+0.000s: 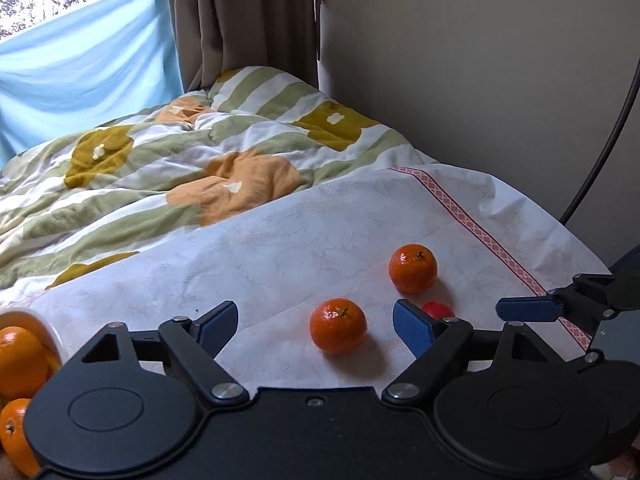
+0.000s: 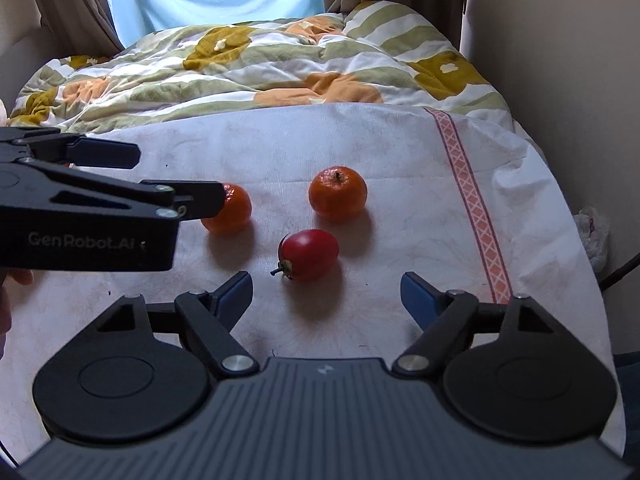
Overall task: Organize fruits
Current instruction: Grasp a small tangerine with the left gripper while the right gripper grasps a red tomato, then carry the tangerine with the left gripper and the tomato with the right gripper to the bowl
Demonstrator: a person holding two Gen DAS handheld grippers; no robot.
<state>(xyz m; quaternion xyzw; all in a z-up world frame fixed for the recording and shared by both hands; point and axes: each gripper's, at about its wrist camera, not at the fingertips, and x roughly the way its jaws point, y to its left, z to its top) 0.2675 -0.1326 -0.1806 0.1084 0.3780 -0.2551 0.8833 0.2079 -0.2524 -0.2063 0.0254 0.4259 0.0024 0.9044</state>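
The tomato [image 1: 438, 310] shows only its top in the left wrist view, behind the left gripper's right finger [image 1: 412, 326]. In the right wrist view that gripper's finger [image 2: 200, 200] covers the left tangerine's [image 2: 234, 212] near side. A bowl [image 1: 44, 326] of oranges [image 1: 20, 360] is cut off at the left edge.

2 mandarins [image 2: 338, 194] on cloth [image 2: 400, 152]; tomato [image 2: 309, 254] before them; quilt [image 2: 256, 60] behind cloth.
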